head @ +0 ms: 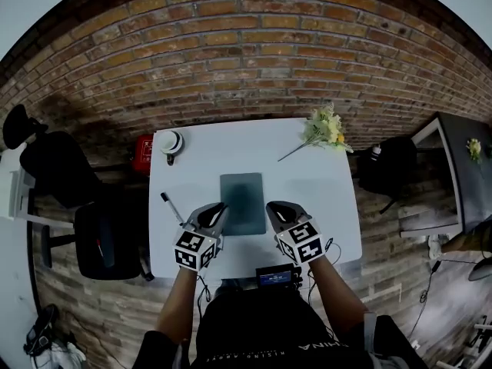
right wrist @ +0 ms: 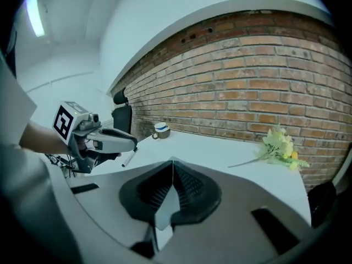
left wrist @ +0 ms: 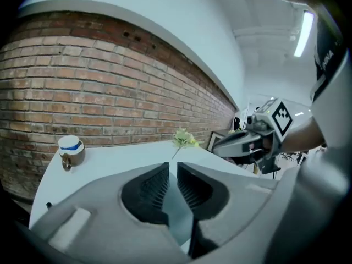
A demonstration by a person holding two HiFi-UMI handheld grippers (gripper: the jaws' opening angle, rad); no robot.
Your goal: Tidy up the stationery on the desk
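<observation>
A dark teal notebook (head: 242, 202) lies flat in the middle of the white desk (head: 323, 183). A pen (head: 171, 207) lies to its left, near the desk's left edge, and shows again in the right gripper view (right wrist: 128, 158). My left gripper (head: 214, 215) hovers over the notebook's lower left corner. Its jaws stand a narrow slit apart (left wrist: 172, 166) with nothing between them. Over the notebook's lower right side, my right gripper (head: 280, 212) has its jaws shut, tips touching (right wrist: 172, 164) and empty. Each gripper sees the other raised above the desk: the left gripper (right wrist: 102, 139), the right gripper (left wrist: 242, 142).
A cup (head: 170, 142) with a white lid stands at the desk's far left corner. A sprig of yellow flowers (head: 327, 129) lies at the far right. A small black device (head: 277, 276) sits at the near edge. A brick wall is behind, and a black chair (head: 58, 175) is to the left.
</observation>
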